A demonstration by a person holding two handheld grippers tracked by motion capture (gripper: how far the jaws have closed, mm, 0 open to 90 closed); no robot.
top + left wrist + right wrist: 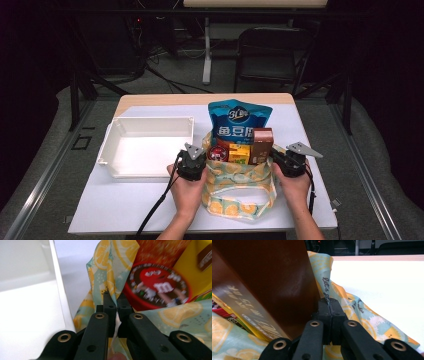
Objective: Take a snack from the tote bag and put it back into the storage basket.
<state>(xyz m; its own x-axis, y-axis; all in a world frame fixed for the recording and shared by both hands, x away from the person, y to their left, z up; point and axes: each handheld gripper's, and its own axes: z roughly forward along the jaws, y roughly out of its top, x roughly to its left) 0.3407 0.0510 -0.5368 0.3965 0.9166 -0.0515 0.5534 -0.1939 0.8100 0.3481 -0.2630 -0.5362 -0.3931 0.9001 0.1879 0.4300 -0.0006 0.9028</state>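
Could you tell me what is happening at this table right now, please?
A person holds a claw in each hand and grips a lemon-print cloth bag by its two sides. The left claw is shut on the bag's left edge, the right claw on its right edge beside a brown box. The bag holds snacks: a blue pouch, a red round tin and a yellow box. A white tray sits to the left.

Tray (150, 145) lies left of snack-filled bag (240, 187).
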